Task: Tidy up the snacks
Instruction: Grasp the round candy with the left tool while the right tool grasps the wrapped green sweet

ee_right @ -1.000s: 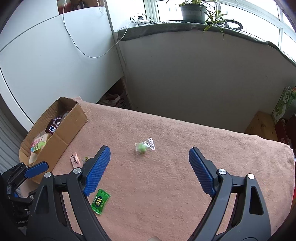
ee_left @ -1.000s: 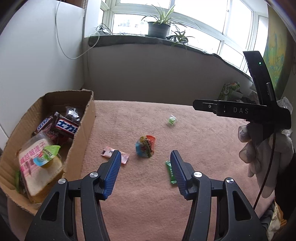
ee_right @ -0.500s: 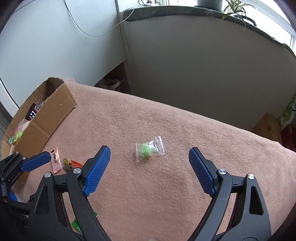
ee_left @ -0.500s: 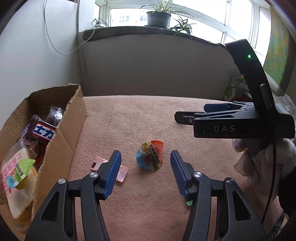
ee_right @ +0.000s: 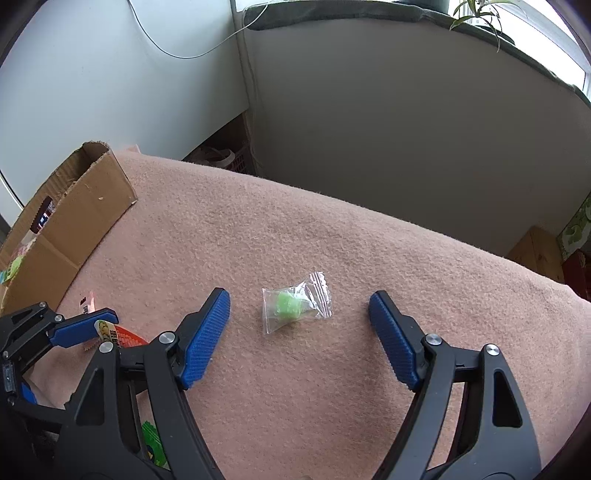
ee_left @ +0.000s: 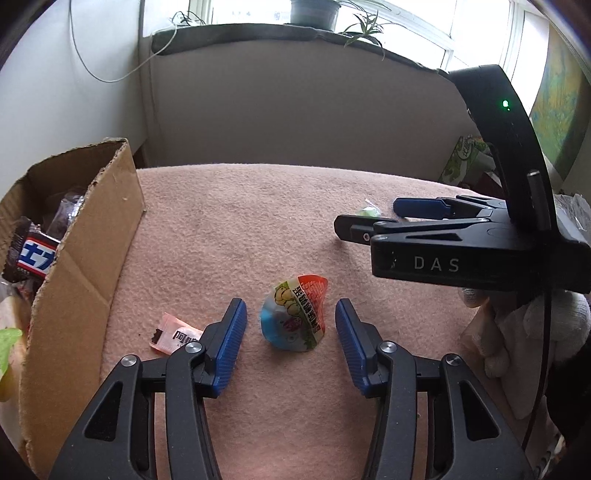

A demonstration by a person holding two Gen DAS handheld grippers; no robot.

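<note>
Daylight pours through the window (ee_left: 480, 22); beneath it, a potted plant (ee_left: 314, 11) sits on the sill above a grey wall (ee_left: 295, 110).

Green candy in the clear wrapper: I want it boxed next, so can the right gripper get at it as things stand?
Probably yes. The right gripper is open, the green candy lies between its fingers on the pink blanket, and nothing covers it.

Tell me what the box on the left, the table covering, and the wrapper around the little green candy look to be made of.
The box looks like plain brown corrugated cardboard: matte, with fluting visible along its torn top edge. The table covering seems to be a pink fleece or felt blanket, fuzzy and unshiny. The green candy's wrapper appears to be thin clear plastic film, glossy, with crimped zigzag ends.
</note>
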